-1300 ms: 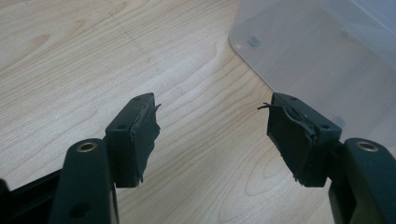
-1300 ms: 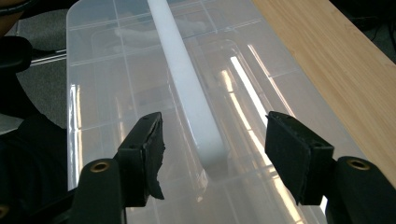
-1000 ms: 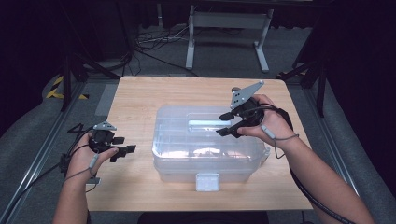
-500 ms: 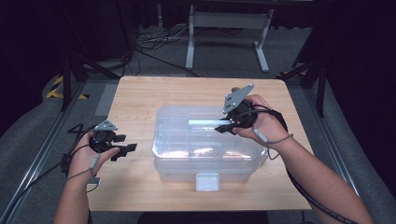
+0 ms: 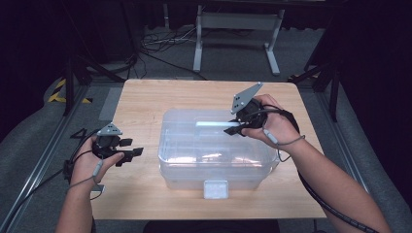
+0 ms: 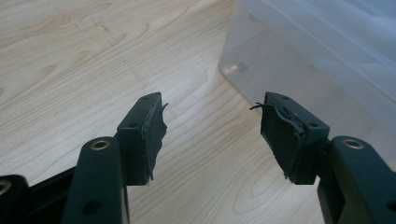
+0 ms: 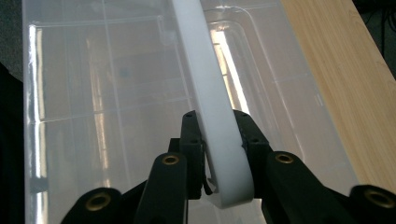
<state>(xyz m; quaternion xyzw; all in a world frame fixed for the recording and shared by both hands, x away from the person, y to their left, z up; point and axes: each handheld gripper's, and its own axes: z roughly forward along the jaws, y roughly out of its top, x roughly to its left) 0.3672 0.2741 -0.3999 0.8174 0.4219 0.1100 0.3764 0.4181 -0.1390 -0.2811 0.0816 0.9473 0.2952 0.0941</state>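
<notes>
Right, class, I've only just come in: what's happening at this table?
A person works at a wooden table with a claw in each hand. The right claw has just closed on the white handle on the lid of a clear plastic storage box. The left claw, its jaws apart and just easing inward with nothing between them, points at the box's left side.

Right gripper [image 5: 234, 127] grips the white handle [image 5: 211, 124] atop the clear bin [image 5: 218, 160].

Lab/test rig: wooden table [image 5: 145, 97] on dark carpet, loose cables [image 5: 160, 43], metal stand [image 5: 238, 29] behind.
</notes>
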